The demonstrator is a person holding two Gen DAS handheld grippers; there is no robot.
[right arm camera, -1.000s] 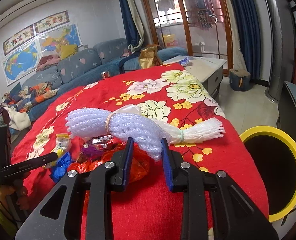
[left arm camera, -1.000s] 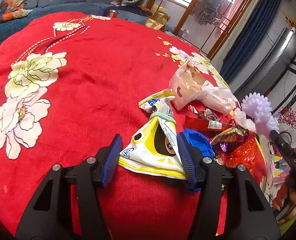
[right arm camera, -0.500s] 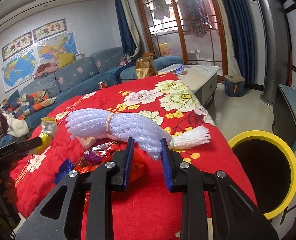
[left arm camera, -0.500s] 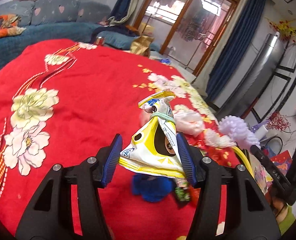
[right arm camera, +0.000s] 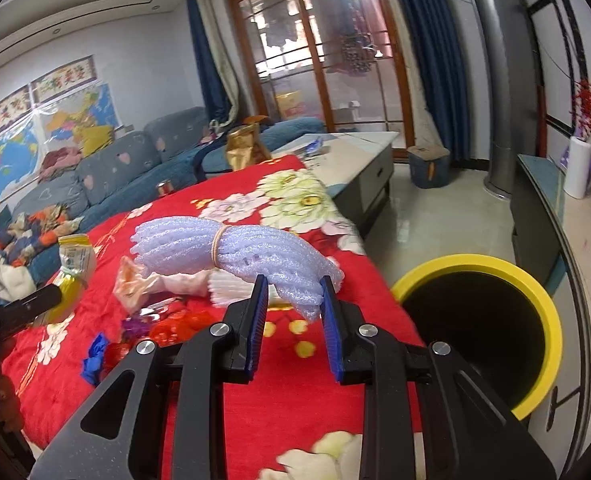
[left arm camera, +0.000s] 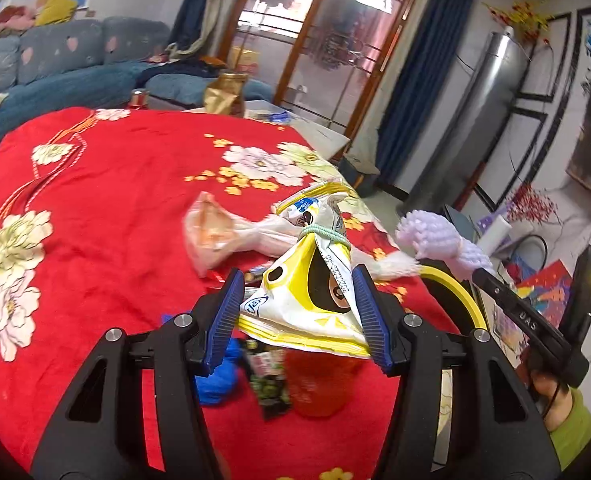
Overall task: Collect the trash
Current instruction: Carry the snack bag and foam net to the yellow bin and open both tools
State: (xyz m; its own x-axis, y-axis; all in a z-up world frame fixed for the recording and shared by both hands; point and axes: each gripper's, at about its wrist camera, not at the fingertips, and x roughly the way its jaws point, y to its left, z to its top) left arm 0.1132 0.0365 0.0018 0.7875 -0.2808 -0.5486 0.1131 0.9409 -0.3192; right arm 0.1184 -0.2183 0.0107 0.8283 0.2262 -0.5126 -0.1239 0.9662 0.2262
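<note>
My left gripper (left arm camera: 297, 308) is shut on a yellow and white snack bag (left arm camera: 315, 296) tied with a green band, held above the red flowered tablecloth (left arm camera: 115, 184). My right gripper (right arm camera: 293, 312) is shut on a bundle of purple foam netting (right arm camera: 235, 252) bound with an elastic, lifted over the table edge. The yellow-rimmed black trash bin (right arm camera: 491, 332) stands on the floor to its right; its rim also shows in the left wrist view (left arm camera: 455, 292). The snack bag also shows in the right wrist view (right arm camera: 73, 268).
On the cloth lie a pink plastic bag (left arm camera: 223, 236), a white foam net (right arm camera: 231, 288), a blue wrapper (left arm camera: 215, 380), red and dark wrappers (left arm camera: 319, 384). A coffee table (right arm camera: 359, 160) and sofa (right arm camera: 115, 176) stand beyond.
Both grippers have lifted their loads off the table and swung right. The bin has come closer in the right wrist view.
</note>
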